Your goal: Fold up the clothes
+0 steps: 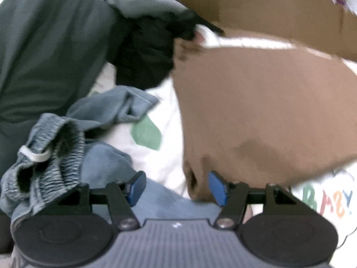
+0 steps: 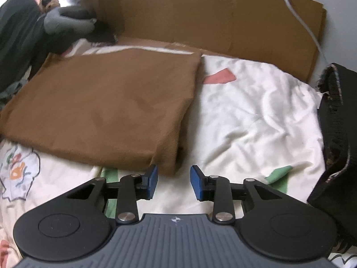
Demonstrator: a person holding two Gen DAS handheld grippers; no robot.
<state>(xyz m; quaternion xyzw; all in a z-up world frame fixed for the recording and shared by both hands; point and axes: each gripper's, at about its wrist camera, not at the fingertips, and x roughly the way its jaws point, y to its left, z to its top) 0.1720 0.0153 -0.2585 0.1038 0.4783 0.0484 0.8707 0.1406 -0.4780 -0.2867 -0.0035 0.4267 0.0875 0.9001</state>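
From the left wrist we see a white printed bedsheet (image 1: 156, 156) with green patches, a folded brown cloth (image 1: 256, 116) lying on it, blue denim clothes (image 1: 55, 151) heaped at the left and dark garments (image 1: 142, 55) behind. Our left gripper (image 1: 176, 188) stands open, nothing pressed between its blue pads.

From the right wrist the brown cloth (image 2: 107, 102) lies flat on the sheet (image 2: 256, 111); a cardboard sheet (image 2: 212, 17) stands behind, a black garment (image 2: 337, 134) at right. Our right gripper (image 2: 173, 183) is parted, empty, just before the cloth's corner.
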